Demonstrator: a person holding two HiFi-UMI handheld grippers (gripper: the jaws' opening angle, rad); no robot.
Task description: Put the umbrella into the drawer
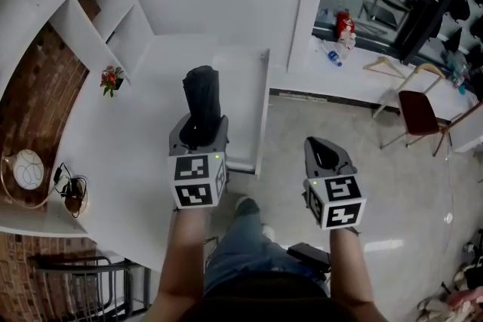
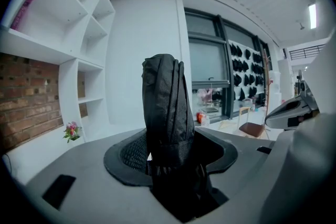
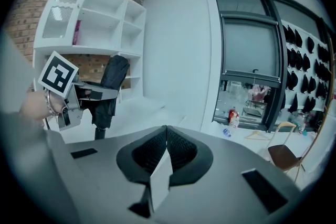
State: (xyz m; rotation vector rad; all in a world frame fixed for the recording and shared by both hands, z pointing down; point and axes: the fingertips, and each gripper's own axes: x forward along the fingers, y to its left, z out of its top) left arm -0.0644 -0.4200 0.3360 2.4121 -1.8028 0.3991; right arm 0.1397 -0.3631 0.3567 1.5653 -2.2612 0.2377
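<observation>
1. Umbrella [image 1: 201,96]: black, folded, strap round it. Held in the L gripper above the right end of the desk, just left of the drawer and not in it.
2. Far left of room: brick wall [image 1: 30,94], white shelf unit [image 1: 98,19], curved white desk [image 1: 128,162]. On the desk are a round white object [image 1: 29,170], some cables and a small flower pot [image 1: 112,79].
3. L gripper [image 1: 199,133]: jaws clamped on the umbrella's lower part, a pad on each side. The rest of the bundle sticks out well past the fingertips, pointing fwd.
4. Drawer [image 1: 245,109]: white, pulled open at the desk's end, nothing seen inside.
5. R gripper [image 1: 326,154]: over the grey floor [image 1: 339,117], well apart from the umbrella. Jaws closed tip to tip, nothing between them.
6. Far right: brown chair [image 1: 417,113], white window ledge [image 1: 362,60] with a red bottle [image 1: 345,23], dark glazing behind.
</observation>
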